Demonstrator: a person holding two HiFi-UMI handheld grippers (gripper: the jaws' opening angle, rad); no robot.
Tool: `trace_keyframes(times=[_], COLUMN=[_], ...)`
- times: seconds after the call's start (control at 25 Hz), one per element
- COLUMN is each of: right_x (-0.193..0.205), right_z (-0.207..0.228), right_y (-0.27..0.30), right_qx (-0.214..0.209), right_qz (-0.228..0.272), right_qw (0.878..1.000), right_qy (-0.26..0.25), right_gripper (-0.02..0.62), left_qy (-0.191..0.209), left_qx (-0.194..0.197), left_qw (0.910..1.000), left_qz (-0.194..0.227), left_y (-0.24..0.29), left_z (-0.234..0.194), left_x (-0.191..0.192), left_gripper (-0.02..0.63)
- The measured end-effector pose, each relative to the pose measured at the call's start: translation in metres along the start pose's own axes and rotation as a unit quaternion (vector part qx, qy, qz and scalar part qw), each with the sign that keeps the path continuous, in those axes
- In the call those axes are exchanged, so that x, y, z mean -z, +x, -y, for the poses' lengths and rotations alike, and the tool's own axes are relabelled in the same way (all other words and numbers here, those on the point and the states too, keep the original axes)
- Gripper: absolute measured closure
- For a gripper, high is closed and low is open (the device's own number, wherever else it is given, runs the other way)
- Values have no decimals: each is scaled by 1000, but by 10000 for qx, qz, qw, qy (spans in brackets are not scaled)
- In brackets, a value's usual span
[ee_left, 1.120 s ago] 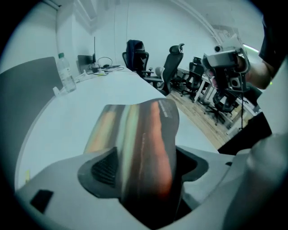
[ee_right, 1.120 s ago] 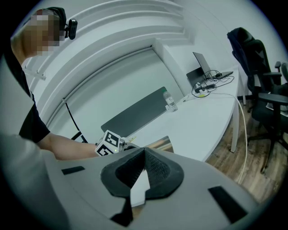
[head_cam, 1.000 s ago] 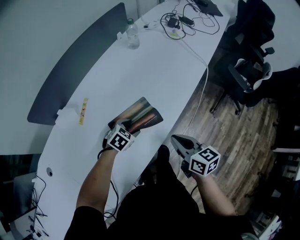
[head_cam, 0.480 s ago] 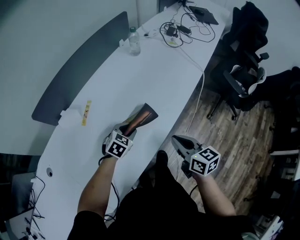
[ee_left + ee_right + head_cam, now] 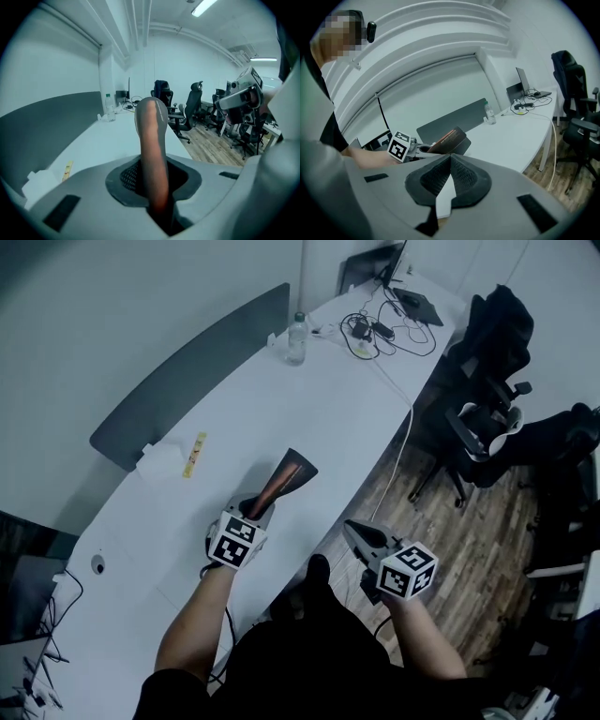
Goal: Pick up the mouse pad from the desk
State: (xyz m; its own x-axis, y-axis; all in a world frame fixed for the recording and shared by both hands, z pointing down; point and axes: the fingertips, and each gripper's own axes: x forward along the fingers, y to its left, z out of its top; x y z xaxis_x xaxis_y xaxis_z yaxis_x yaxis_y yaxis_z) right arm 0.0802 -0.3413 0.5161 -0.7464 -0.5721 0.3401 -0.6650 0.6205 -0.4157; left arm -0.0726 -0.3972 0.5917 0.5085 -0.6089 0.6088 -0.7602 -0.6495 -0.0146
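The mouse pad (image 5: 281,482) is dark with an orange-brown print. It hangs edge-on above the white desk (image 5: 309,399), clear of the surface. My left gripper (image 5: 255,507) grips its near end, and its jaws are still closing with the pad between them. In the left gripper view the pad (image 5: 151,140) rises straight out from between the pads. My right gripper (image 5: 352,528) is shut and empty, off the desk's front edge above the floor. The right gripper view shows the lifted pad (image 5: 449,137) to the left of it.
A grey divider (image 5: 187,381) runs along the desk's far side. A water bottle (image 5: 296,338), tangled cables (image 5: 375,329) and a laptop (image 5: 417,306) lie at the far end. A yellow strip (image 5: 195,455) and white paper (image 5: 161,460) lie left. Office chairs (image 5: 487,418) stand on the wood floor.
The pad lay tilted on the desk, then folded narrower and rose clear with my left gripper. My right gripper also rose a little.
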Motion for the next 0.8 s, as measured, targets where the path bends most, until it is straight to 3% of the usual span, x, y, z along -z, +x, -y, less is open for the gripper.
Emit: trace_keyframes(times=[0.48, 0.8], right_x=[-26, -64], right_z=[-60, -82], right_y=[-51, -80], right_qx=[368, 395], right_qz=[472, 1148], right_qw=[9961, 9897], right_qy=[-649, -759], right_gripper=[591, 592], left_qy=[-358, -437], left_qx=[-149, -226], left_qw=[9962, 9922], left_qz=[782, 1147], left_y=[-108, -148], left_z=[15, 18], left_x=[1, -15], left_gripper=[537, 536])
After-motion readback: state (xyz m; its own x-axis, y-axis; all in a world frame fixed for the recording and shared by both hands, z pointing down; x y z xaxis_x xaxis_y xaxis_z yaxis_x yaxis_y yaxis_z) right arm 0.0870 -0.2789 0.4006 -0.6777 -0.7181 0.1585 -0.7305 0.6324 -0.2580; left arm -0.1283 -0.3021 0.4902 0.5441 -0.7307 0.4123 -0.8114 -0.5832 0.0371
